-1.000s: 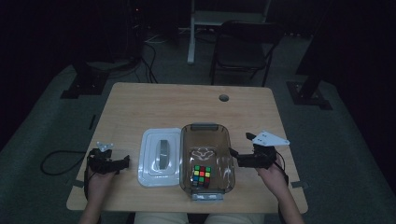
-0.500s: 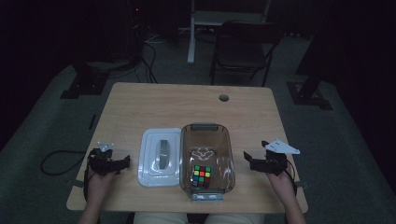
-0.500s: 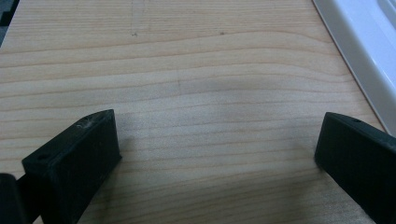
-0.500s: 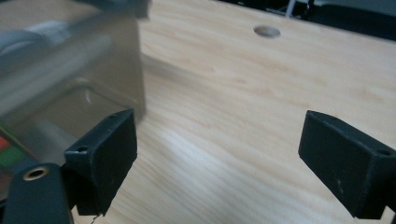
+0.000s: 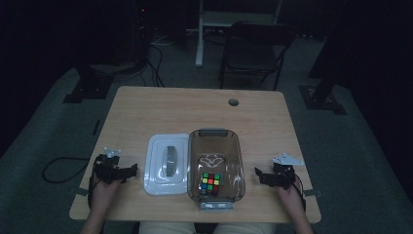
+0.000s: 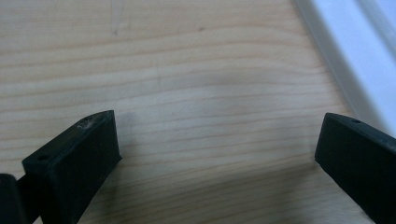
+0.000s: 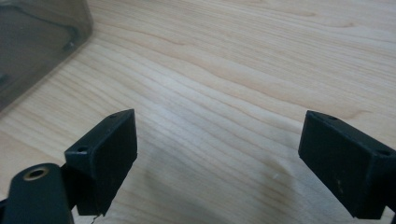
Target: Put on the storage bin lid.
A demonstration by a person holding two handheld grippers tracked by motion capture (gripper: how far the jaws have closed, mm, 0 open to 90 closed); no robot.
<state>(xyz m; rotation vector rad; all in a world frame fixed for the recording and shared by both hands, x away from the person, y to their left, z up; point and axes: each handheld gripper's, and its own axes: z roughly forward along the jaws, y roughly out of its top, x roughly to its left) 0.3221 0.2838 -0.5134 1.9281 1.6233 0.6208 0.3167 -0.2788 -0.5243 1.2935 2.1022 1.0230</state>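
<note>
On the wooden table (image 5: 146, 109), taking the clear box (image 5: 216, 168) as my landmark, my right gripper (image 5: 265, 176) now sits well off the box's right wall; a second ago it was right at that wall, and half a second ago it was already drawing back toward the table's near right corner. My left gripper (image 5: 127, 170) has hardly shifted, resting just left of the white lid (image 5: 167, 164), which lies flat against the box's left side.

Both tools are spread wide with nothing between the jaws. In the left gripper view I see bare wood between them and the lid's white edge (image 6: 350, 56) at the upper right; in the right gripper view, bare wood again, with a corner of the box (image 7: 37, 42) at the upper left.

The box's long axis runs from the near edge of the table toward the far edge, latches at each short end. Inside it, toward the near end, sits the coloured puzzle cube (image 5: 210, 183), squared up with the walls.
</note>
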